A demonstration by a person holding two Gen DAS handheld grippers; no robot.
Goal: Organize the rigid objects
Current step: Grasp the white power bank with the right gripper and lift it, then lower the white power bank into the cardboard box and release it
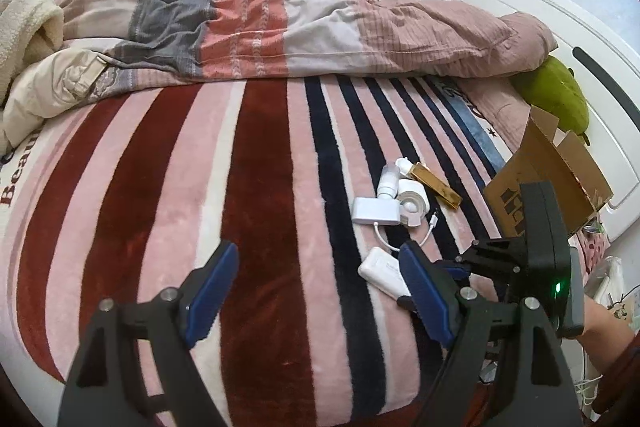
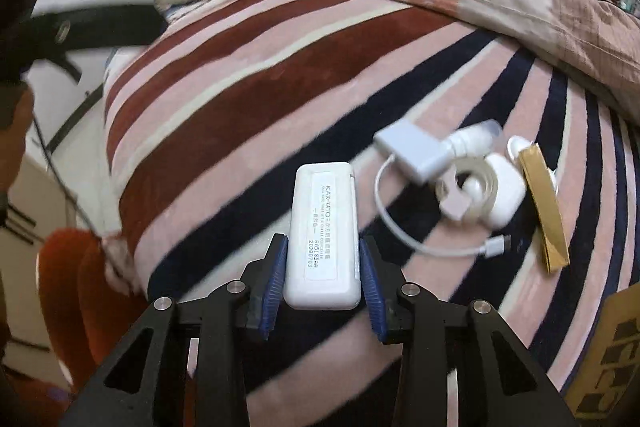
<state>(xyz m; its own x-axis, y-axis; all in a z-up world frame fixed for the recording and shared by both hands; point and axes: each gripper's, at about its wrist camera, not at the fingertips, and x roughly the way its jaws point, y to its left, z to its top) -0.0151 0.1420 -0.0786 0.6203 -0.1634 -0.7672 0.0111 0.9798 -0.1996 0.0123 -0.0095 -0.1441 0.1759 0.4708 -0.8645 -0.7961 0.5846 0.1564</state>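
My right gripper (image 2: 323, 251) is shut on a flat white case (image 2: 323, 233) with a printed label, held over the striped blanket; the case also shows in the left wrist view (image 1: 382, 273). My left gripper (image 1: 316, 259) is open and empty above the blanket, just left of it. Farther on lie a white adapter with cable (image 2: 414, 149), a tape roll (image 2: 468, 193), a small white bottle (image 2: 474, 137), a white earbud case (image 2: 506, 193) and a gold box (image 2: 546, 205). The same pile shows in the left wrist view (image 1: 404, 195).
An open cardboard box (image 1: 548, 179) stands at the bed's right edge, its corner in the right wrist view (image 2: 612, 351). A rumpled quilt (image 1: 260, 15) covers the far half of the bed. A green plush (image 1: 556, 95) lies by the white headboard (image 1: 568, 39).
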